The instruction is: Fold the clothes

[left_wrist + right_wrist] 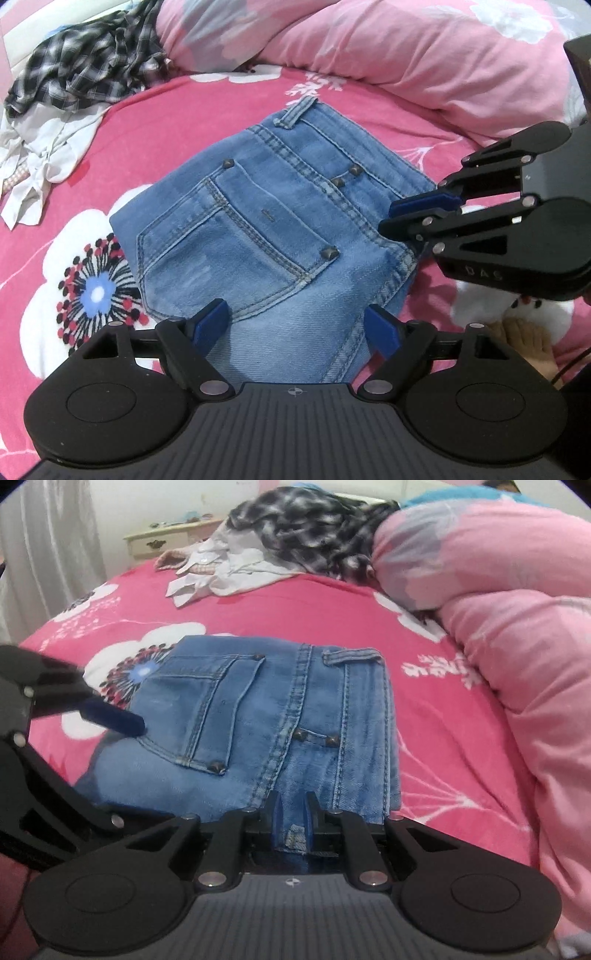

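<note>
The left hand-held gripper (297,325) is tilting down over the near part of the folded jeans (273,229), its blue fingers (212,323) standing wide apart above the denim and pressing on nothing. The right hand-held gripper (291,821) is also angling down at the jeans' near right edge, its jaws narrow and pinching a frayed bit of denim between the pads. The jeans are lying folded in the middle of the pink flowered bed (166,122), back pocket (214,701) and studs facing up. How many layers lie under the top fold is hard to make out, and both grippers' bodies are hiding the near hem. Behind, a checked shirt (81,70) and a white garment (40,147) are lying crumpled near a rolled pink quilt (388,48); a foot (528,339) is showing partly beside the bed.
</note>
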{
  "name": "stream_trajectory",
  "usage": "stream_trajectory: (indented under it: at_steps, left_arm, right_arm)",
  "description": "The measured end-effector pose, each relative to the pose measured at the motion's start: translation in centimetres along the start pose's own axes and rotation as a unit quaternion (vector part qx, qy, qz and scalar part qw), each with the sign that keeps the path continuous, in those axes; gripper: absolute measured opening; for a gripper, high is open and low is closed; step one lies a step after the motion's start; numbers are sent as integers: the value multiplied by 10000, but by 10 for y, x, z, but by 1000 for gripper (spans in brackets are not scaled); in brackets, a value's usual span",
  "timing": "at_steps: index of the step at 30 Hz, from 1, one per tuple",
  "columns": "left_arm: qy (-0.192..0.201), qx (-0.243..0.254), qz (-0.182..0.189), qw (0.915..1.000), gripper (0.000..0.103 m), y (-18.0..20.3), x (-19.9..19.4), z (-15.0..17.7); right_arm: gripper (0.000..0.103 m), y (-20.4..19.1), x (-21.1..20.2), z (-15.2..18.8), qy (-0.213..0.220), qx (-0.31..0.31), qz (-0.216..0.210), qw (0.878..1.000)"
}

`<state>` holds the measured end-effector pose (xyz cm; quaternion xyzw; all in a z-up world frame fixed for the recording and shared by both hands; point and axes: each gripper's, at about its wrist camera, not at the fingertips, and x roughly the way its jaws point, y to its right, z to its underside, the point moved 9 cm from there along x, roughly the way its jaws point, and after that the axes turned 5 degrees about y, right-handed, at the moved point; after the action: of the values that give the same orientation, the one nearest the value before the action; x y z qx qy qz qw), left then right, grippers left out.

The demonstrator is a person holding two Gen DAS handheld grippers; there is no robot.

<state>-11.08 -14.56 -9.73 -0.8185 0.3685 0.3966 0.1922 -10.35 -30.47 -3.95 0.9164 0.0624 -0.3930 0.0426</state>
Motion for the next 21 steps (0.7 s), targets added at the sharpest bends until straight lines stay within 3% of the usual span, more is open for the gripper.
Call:
stream_trajectory:
  at_steps: [21]
  left_arm:
    - [-135,-26,-82,9999,82,-1,3,-3]
  right_arm:
    - [13,-1,-1,2,91,37,-15,10000]
